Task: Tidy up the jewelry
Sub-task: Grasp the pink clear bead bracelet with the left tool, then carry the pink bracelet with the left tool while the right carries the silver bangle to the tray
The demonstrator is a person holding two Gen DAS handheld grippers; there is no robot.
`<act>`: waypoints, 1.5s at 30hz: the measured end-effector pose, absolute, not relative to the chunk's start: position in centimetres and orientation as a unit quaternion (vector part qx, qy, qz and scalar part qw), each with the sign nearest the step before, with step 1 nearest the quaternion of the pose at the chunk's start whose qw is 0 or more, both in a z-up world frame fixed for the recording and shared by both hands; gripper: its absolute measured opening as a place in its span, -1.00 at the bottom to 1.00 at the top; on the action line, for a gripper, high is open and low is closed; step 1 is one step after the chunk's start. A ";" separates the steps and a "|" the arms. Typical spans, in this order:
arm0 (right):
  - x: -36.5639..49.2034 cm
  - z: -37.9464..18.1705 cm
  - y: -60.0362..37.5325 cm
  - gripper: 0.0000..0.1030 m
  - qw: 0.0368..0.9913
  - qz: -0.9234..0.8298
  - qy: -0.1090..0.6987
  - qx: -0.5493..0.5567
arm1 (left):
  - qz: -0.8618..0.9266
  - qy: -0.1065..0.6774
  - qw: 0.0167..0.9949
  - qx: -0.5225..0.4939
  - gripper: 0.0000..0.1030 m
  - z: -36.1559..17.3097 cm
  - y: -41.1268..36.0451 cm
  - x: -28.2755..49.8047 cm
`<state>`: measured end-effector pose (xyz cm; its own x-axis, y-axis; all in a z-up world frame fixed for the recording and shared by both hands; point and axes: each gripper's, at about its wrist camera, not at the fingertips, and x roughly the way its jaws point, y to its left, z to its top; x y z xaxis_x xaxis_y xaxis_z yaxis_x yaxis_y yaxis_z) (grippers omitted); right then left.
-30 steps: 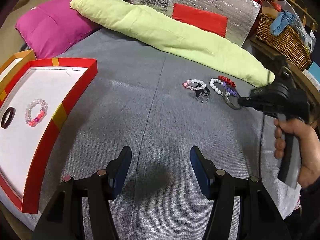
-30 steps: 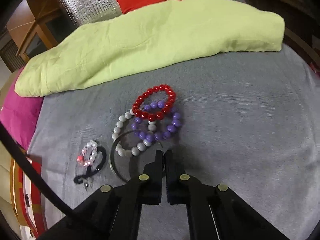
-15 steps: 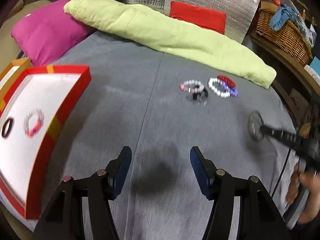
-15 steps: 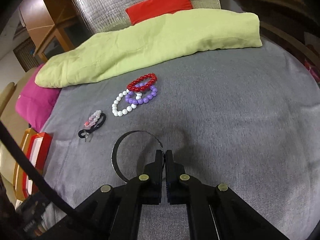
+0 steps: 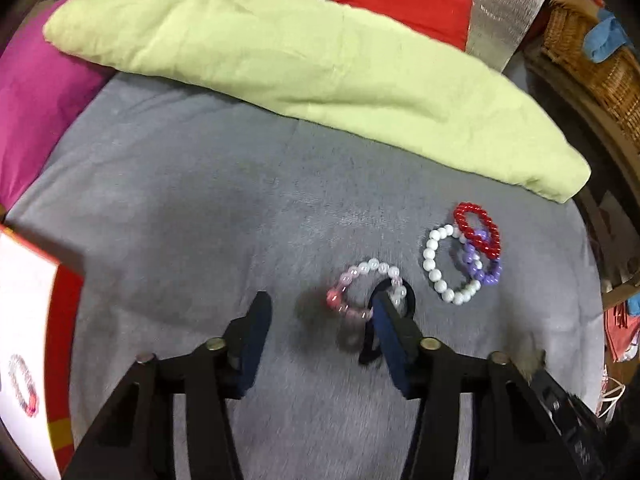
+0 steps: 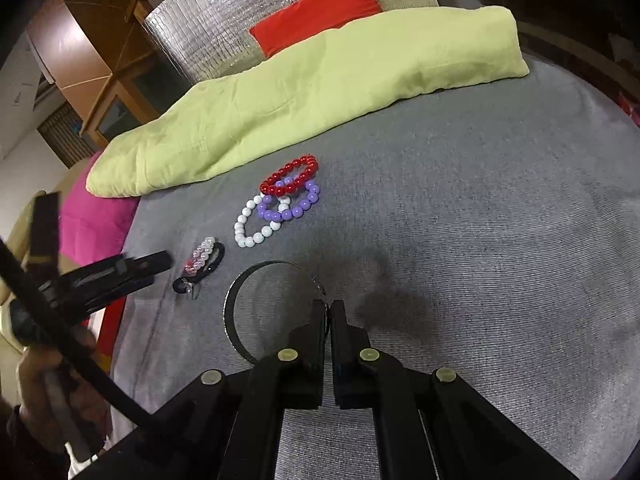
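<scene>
My left gripper is open, low over the grey cloth, right at a pink and white bead bracelet that lies on a black ring. Its right finger covers part of both. White, purple and red bead bracelets lie overlapped to the right. My right gripper is shut on a thin dark metal bangle and holds it above the cloth. In the right wrist view the left gripper is beside the pink bracelet.
A red-rimmed white tray at the left holds a bead bracelet. A long green pillow, a magenta cushion and a red cushion line the back. A wicker basket stands at the right.
My left gripper has moved forward and right to the pink bracelet. My right gripper has lifted the metal bangle off the pile and pulled it back toward me.
</scene>
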<state>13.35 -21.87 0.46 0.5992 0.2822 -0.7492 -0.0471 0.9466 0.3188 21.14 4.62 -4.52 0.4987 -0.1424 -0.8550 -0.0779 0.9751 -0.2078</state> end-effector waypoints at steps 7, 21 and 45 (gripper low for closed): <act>13.6 0.4 -21.8 -0.94 0.881 0.105 0.439 0.144 | -0.006 0.537 0.839 -0.088 -0.38 -6.5 3.7 22.9; 13.5 0.9 -22.3 -0.94 0.881 0.114 0.428 0.167 | -0.024 0.452 0.885 -0.106 -0.86 -2.7 6.5 15.3; 12.6 1.0 -19.7 -0.94 0.883 0.147 0.425 0.133 | -0.015 0.386 0.920 -0.072 -0.85 -4.5 6.5 5.3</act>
<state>12.61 -19.69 0.97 0.5961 0.3724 -0.7113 -0.1472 0.9216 0.3591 5.34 6.51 -4.45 0.7016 -0.0836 -0.7076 -0.0280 0.9891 -0.1446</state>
